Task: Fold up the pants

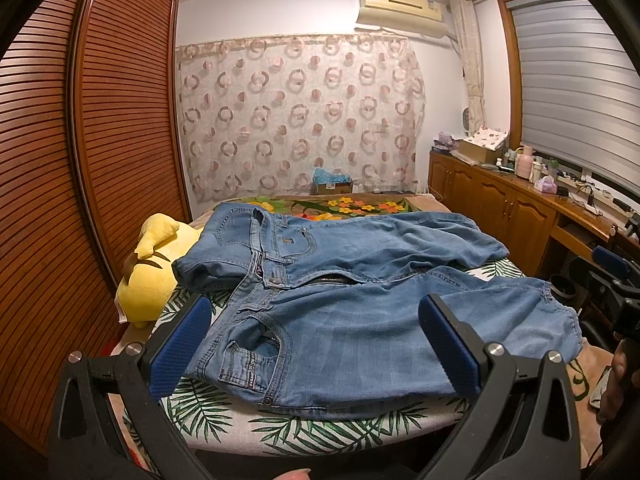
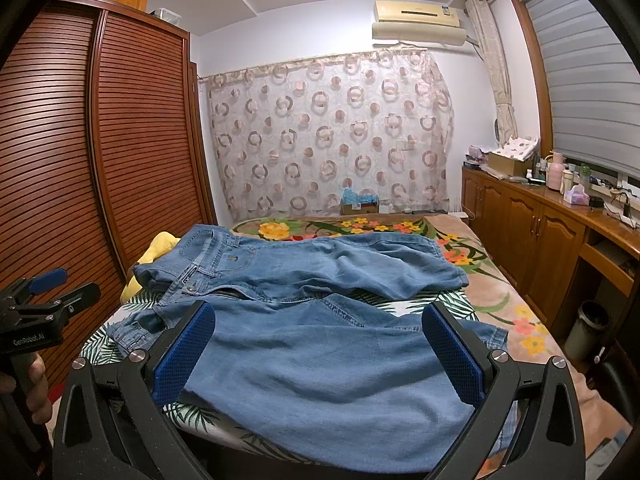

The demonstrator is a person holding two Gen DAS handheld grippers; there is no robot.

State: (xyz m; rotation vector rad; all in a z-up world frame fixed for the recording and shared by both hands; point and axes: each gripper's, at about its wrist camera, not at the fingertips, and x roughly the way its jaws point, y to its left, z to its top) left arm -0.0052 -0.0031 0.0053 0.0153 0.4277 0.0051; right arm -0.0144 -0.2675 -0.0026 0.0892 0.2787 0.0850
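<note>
Left wrist view – jeans [image 1: 340,300] spread on bed [image 1: 320,432], both claws [image 1: 314,346] gaping, empty

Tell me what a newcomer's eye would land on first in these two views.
The blue jeans come first, spread flat across the bed, waistband to the left and legs running right. Next, the yellow plush toy wedged at the bed's left edge by the slatted wardrobe. Both grippers, left and right, hover wide open over the near leg, gripping nothing.
</note>
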